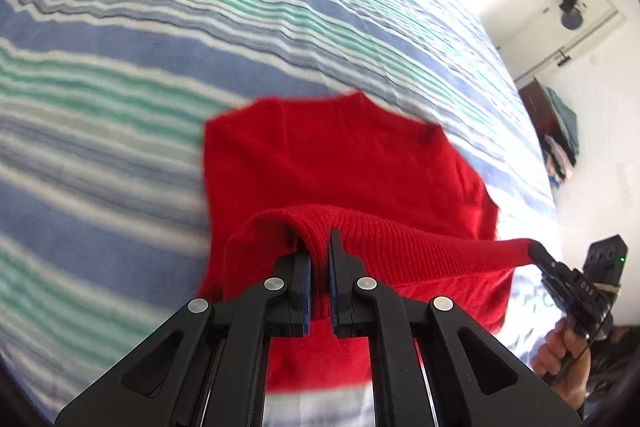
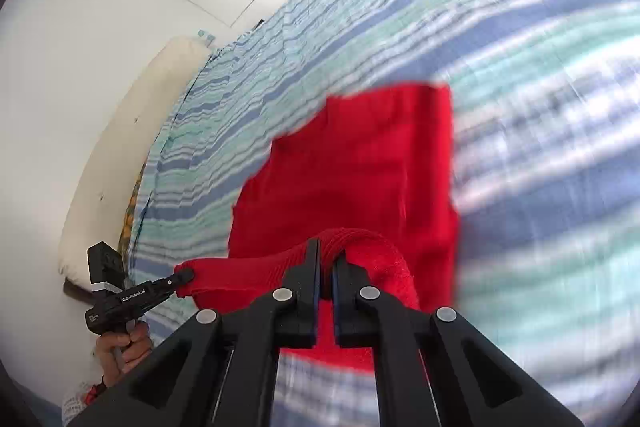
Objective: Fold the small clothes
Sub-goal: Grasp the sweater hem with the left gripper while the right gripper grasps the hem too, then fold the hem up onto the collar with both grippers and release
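Note:
A red knitted sweater (image 1: 340, 163) lies on a striped bedspread (image 1: 140, 27) and also shows in the right wrist view (image 2: 360, 167). My left gripper (image 1: 319, 247) is shut on the sweater's ribbed hem and holds it lifted above the rest of the garment. My right gripper (image 2: 327, 259) is shut on the same hem further along. The hem stretches taut between the two. The right gripper shows at the right edge of the left wrist view (image 1: 538, 253), and the left gripper shows at the lower left of the right wrist view (image 2: 184, 275).
The blue, green and white bedspread (image 2: 540, 107) fills most of both views. A cream pillow (image 2: 132, 147) lies by the white wall. A dark shelf with folded clothes (image 1: 560, 131) stands beyond the bed's edge.

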`<act>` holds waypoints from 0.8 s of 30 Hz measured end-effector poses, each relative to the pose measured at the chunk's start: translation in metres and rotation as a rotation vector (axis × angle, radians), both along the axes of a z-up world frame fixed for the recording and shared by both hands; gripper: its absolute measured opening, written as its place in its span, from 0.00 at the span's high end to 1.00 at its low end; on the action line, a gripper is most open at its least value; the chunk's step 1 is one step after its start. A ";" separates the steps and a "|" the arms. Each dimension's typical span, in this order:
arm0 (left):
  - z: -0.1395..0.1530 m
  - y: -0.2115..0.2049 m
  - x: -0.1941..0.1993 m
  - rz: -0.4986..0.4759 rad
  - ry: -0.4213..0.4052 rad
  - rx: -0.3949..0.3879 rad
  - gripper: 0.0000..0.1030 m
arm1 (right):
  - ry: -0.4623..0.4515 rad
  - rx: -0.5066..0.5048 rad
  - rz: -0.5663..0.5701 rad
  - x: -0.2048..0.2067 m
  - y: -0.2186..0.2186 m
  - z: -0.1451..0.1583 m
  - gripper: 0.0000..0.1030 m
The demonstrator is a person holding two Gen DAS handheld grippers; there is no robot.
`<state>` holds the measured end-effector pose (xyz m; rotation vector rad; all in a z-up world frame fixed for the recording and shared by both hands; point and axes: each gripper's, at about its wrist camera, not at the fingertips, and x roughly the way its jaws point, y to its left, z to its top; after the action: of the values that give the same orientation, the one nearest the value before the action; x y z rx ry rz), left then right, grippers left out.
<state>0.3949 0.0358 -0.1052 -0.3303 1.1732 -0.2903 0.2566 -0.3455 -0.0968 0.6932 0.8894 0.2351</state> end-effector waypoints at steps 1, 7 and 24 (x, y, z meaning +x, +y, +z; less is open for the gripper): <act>-0.005 0.000 0.016 0.010 0.003 0.013 0.96 | -0.004 -0.019 0.002 0.023 0.000 -0.001 0.96; -0.040 -0.012 0.091 0.056 0.057 0.049 0.84 | 0.006 -0.089 -0.029 0.120 -0.006 -0.026 0.95; -0.059 -0.034 -0.029 -0.187 -0.074 0.289 0.25 | -0.069 -0.400 0.349 0.045 0.060 -0.031 0.55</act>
<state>0.3654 0.0022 -0.1644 0.0432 1.1569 -0.2884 0.3012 -0.2852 -0.1281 0.1554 0.9523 0.3763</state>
